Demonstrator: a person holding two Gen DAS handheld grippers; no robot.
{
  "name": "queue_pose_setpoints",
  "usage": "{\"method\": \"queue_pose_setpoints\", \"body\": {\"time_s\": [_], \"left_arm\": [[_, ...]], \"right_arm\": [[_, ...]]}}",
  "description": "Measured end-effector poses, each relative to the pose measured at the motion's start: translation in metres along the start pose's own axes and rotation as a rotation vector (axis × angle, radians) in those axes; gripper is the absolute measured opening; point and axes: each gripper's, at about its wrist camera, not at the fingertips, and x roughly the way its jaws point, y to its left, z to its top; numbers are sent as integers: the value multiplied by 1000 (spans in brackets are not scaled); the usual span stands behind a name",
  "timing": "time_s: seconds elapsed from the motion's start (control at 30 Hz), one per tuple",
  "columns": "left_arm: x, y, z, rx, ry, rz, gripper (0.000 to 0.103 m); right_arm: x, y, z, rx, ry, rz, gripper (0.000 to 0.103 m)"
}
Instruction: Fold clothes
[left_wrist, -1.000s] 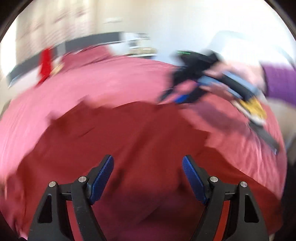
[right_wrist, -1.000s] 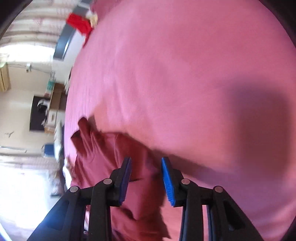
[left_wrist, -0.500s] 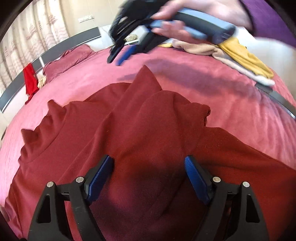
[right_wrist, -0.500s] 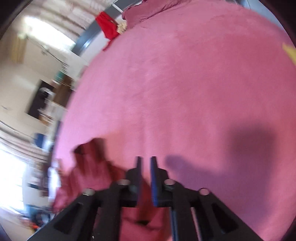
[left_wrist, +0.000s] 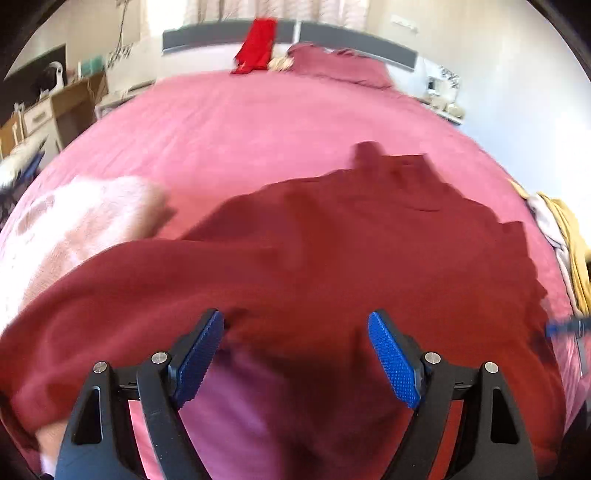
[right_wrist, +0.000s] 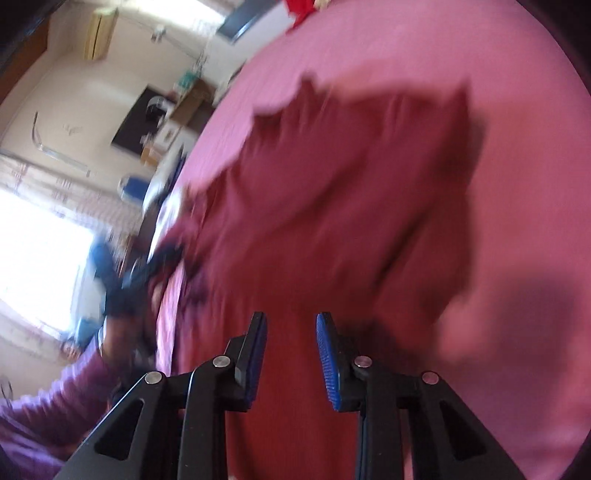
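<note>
Jaws wide apart and empty on our left gripper (left_wrist: 295, 354); right gripper (right_wrist: 291, 354) jaws narrow, opening, nothing pinched. Dark red knit garment (left_wrist: 351, 236) lies spread on pink bed (left_wrist: 240, 122). Mid-fold; next we need an edge grip.

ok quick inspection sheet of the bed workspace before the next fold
surface: pink bedspread, dark shadow at right in the right wrist view
job's things: dark red garment spread out, rumpled, edges blurred
clutter: yellow and pale clothes at the right edge; red cloth on the headboard; white fluffy item at left
grippers: left gripper wide open over the garment's near edge, holding nothing; right gripper opening, narrow gap, no cloth pinched
cables: nothing seen
surroundings: bright window, wooden furniture, purple sleeve
</note>
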Motion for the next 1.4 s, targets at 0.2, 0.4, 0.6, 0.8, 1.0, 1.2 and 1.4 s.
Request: {"method": "queue_pose_setpoints", "body": {"time_s": [0.2, 0.4, 0.6, 0.8, 1.0, 1.2, 1.4], "left_arm": [[13, -8, 18, 220, -15, -161, 82], [42, -12, 21, 302, 170, -350, 66], [51, -12, 22, 276, 240, -416, 37], [56, -20, 4, 379, 299, -393, 12], [45, -23, 12, 400, 259, -356, 4], [14, 17, 55, 223, 111, -285, 4], [38, 55, 55, 150, 284, -186, 4]], "right_arm": [[41, 8, -49, 73, 101, 40, 28], [51, -13, -57, 229, 83, 141, 28], [60, -27, -59, 322, 70, 225, 28], [61, -26, -59, 319, 66, 226, 28], [54, -31, -62, 342, 58, 226, 28], [56, -31, -61, 354, 44, 218, 28], [57, -36, -59, 373, 42, 236, 28]]}}
